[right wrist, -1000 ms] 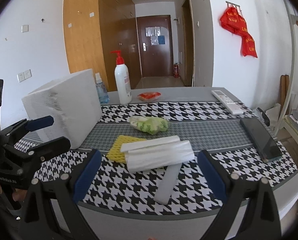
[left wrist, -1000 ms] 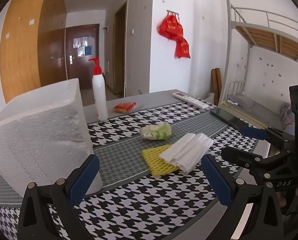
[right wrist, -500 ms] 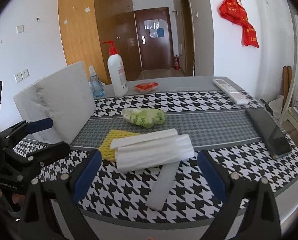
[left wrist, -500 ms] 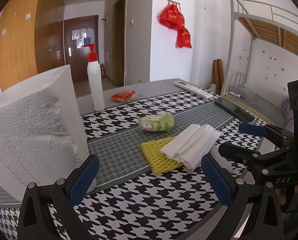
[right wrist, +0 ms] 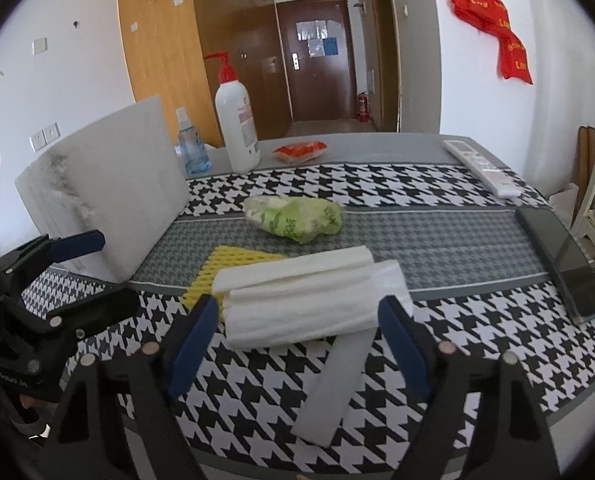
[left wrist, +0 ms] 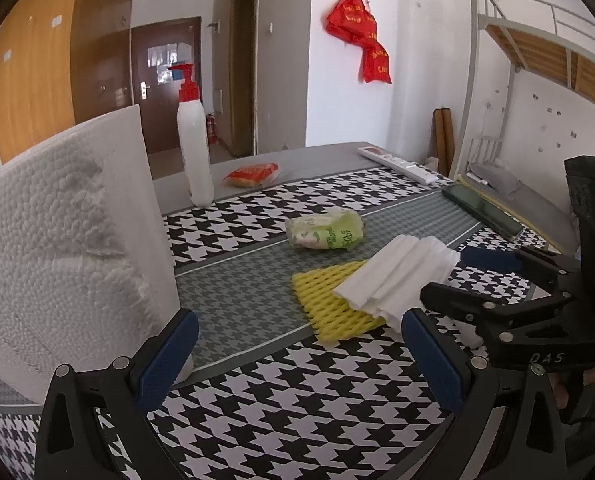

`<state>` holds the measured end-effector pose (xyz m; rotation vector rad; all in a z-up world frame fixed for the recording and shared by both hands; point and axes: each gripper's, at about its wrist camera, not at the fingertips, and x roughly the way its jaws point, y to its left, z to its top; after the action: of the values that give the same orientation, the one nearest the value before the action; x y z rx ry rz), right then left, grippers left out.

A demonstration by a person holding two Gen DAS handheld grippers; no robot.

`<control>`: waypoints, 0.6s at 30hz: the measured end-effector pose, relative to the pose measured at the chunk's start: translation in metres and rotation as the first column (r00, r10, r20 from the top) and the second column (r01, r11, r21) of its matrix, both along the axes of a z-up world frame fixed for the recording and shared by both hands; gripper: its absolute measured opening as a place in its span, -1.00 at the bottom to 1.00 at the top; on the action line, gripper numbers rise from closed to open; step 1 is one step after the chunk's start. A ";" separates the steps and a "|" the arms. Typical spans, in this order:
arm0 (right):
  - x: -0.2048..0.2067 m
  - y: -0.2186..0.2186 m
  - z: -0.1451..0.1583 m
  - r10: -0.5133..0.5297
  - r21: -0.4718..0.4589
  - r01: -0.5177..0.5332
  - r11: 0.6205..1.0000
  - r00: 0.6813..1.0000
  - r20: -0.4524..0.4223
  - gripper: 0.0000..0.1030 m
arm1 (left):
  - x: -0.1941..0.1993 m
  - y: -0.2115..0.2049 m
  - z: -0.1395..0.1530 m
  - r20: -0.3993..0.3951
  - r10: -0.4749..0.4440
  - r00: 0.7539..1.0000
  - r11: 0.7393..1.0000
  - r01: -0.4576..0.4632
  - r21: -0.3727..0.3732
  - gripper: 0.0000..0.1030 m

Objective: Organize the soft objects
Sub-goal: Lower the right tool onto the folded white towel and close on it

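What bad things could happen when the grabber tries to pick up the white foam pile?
1. The right gripper jaws are closing around the stacked white foam sheets; they lie loose, so the top one might slide off.
2. The yellow foam net sits under the stack and could get dragged along.
3. A separate white foam strip lies partly beneath the stack near the table edge; a nudge could push it off.

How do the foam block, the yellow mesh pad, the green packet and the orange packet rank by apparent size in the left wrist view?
1. foam block, largest, though its nearness to the camera exaggerates it.
2. yellow mesh pad, partly covered by white foam sheets.
3. green packet, close to the pad's visible part, so this order is unsure.
4. orange packet, smallest and farthest.
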<state>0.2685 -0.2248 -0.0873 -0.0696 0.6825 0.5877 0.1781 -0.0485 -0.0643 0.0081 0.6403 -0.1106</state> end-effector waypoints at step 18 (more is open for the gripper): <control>0.018 0.017 -0.017 0.022 -0.086 -0.028 0.996 0.997 -0.072 0.07 | 0.003 0.008 -0.003 -0.021 0.030 0.999 1.000 -0.030 0.003 0.97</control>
<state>0.2867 -0.2082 -0.1042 -0.1391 0.7767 0.5867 0.1807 -0.0403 -0.0669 -0.0002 0.6618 -0.0813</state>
